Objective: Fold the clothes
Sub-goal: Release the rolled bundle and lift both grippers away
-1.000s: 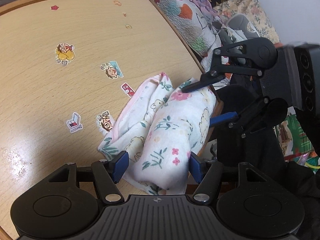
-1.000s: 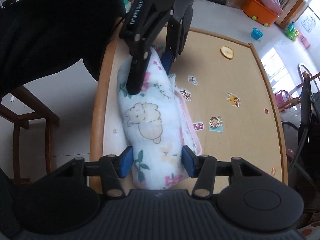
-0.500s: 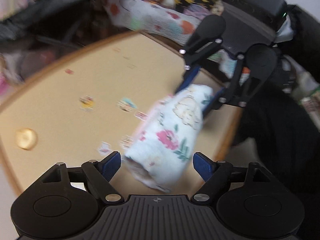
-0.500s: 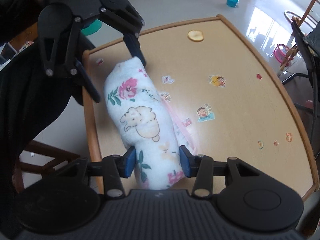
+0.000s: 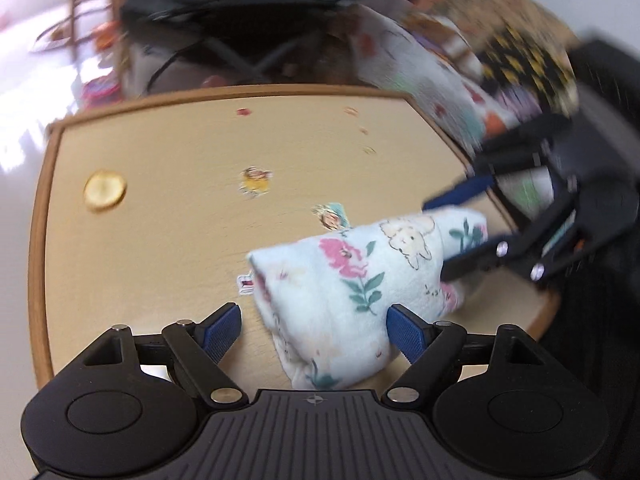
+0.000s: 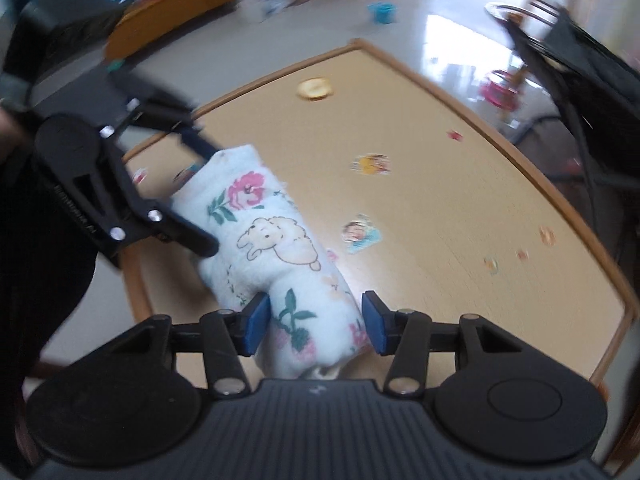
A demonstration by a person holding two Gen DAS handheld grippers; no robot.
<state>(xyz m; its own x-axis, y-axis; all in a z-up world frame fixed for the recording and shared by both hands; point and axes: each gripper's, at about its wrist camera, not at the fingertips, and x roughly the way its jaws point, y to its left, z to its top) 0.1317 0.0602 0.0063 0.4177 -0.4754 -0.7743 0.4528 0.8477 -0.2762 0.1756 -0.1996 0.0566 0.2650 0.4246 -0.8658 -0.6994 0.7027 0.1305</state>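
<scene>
A folded white garment (image 5: 360, 276) with flowers and a sheep print lies as a thick roll near the corner of the wooden table (image 5: 160, 240). My left gripper (image 5: 312, 330) is open around its near end, with a gap between the left finger and the cloth. In the right wrist view the garment (image 6: 276, 240) runs away from my right gripper (image 6: 316, 320), whose two blue pads press on its near end. The left gripper (image 6: 204, 196) straddles the far end there. From the left wrist, the right gripper (image 5: 440, 240) shows at the roll's other end.
Cartoon stickers and a round yellow disc (image 5: 105, 190) dot the table (image 6: 440, 200). A heap of patterned fabric (image 5: 420, 76) lies past the far edge. A black chair (image 6: 580, 64) and floor toys stand beyond. The person's dark clothing (image 6: 40, 280) fills the left side.
The roll has swung round from lying along the table edge to pointing inward. My left gripper has widened and no longer squeezes the cloth. The right gripper has kept its hold.
</scene>
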